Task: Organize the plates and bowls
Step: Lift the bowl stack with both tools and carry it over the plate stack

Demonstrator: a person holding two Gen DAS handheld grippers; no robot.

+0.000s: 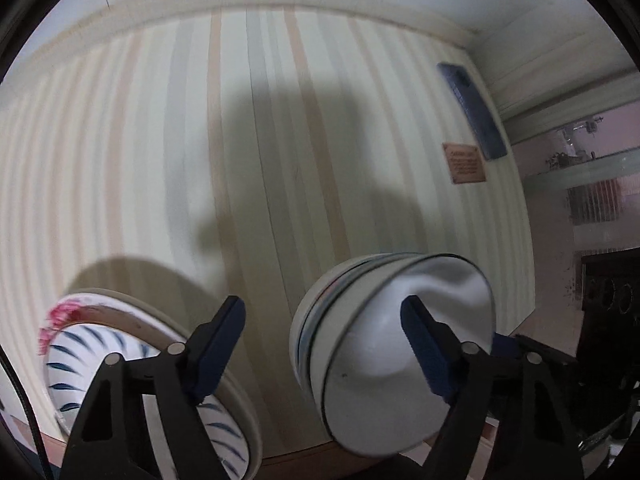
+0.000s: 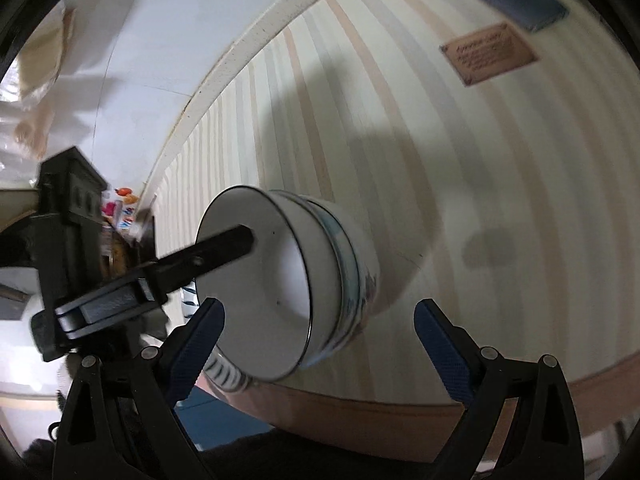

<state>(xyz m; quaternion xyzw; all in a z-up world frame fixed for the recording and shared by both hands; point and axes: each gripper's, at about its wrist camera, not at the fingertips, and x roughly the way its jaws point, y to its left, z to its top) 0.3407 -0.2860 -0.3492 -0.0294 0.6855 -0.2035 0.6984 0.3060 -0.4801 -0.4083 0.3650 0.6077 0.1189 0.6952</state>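
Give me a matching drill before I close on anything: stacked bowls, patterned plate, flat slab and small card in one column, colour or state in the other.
1. stacked bowls
2. patterned plate
3. flat slab
4. small card

A. brown, with printed text
B. blue dashes, pink flower at the rim
C. plain blue
D. white inside, with one finger of the open left gripper in the top one

Pairs: 1-D, 2-B, 3-C, 4-A
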